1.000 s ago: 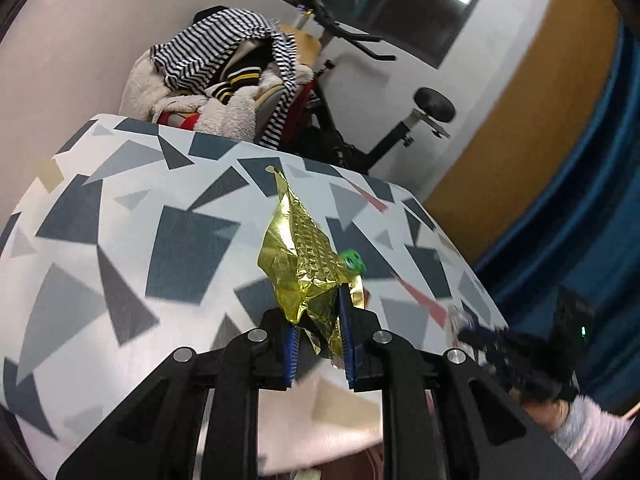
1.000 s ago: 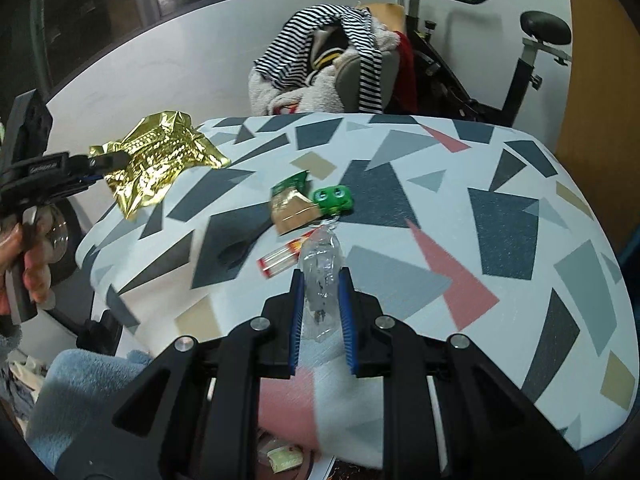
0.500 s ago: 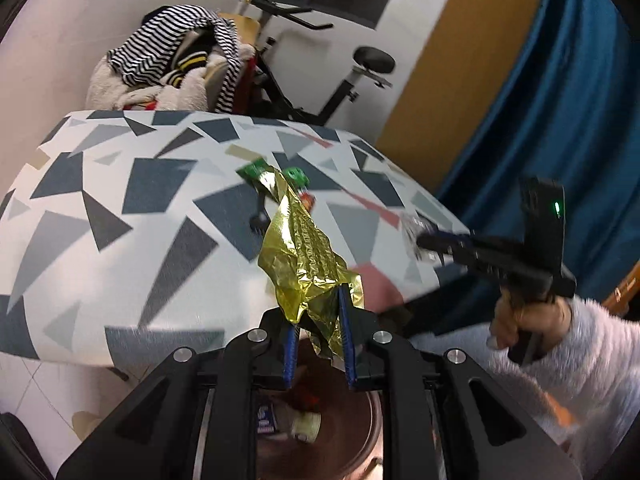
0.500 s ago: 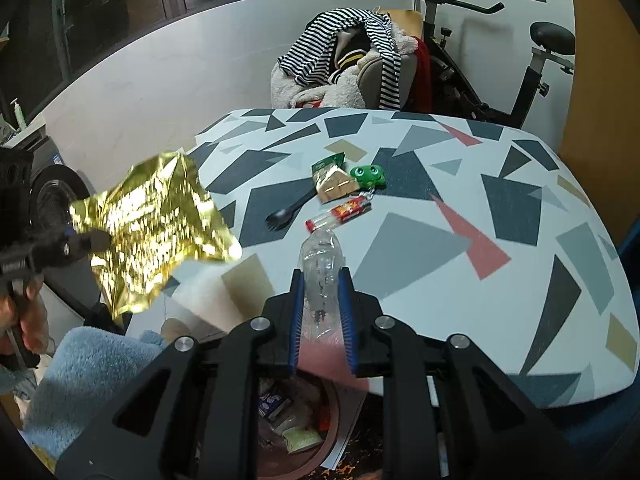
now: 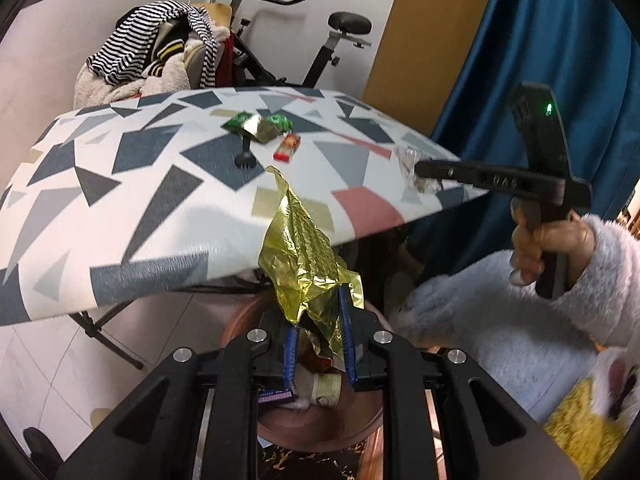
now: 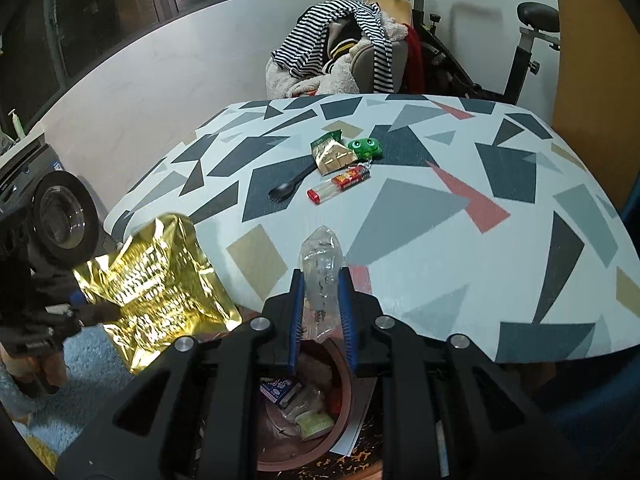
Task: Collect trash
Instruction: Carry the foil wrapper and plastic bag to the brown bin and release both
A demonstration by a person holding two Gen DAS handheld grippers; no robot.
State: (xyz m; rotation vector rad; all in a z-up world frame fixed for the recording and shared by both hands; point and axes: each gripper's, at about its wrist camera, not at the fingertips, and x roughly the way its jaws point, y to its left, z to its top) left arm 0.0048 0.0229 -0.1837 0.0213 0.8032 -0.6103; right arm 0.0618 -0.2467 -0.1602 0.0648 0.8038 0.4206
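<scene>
My left gripper (image 5: 318, 336) is shut on a crumpled gold foil wrapper (image 5: 304, 256) and holds it over a brown trash bin (image 5: 320, 424) below the table's front edge. The wrapper also shows in the right wrist view (image 6: 156, 288). My right gripper (image 6: 320, 312) is shut on a crushed clear plastic bottle (image 6: 320, 264) above the same bin (image 6: 304, 412), which holds several scraps. From the left wrist view the right gripper (image 5: 420, 170) hangs at the table's right edge with the bottle (image 5: 408, 160).
On the patterned table (image 6: 440, 208) lie a green wrapper (image 6: 326, 142), a gold packet (image 6: 334, 158), a green toy (image 6: 364, 148), a black spoon (image 6: 290, 184) and a red-capped tube (image 6: 340, 186). A chair piled with clothes (image 6: 340, 56) and an exercise bike (image 6: 500, 60) stand behind.
Both grippers have pulled back from the table and down, carrying the gold wrapper and the bottle to above the trash bin. The bin now shows under both.
</scene>
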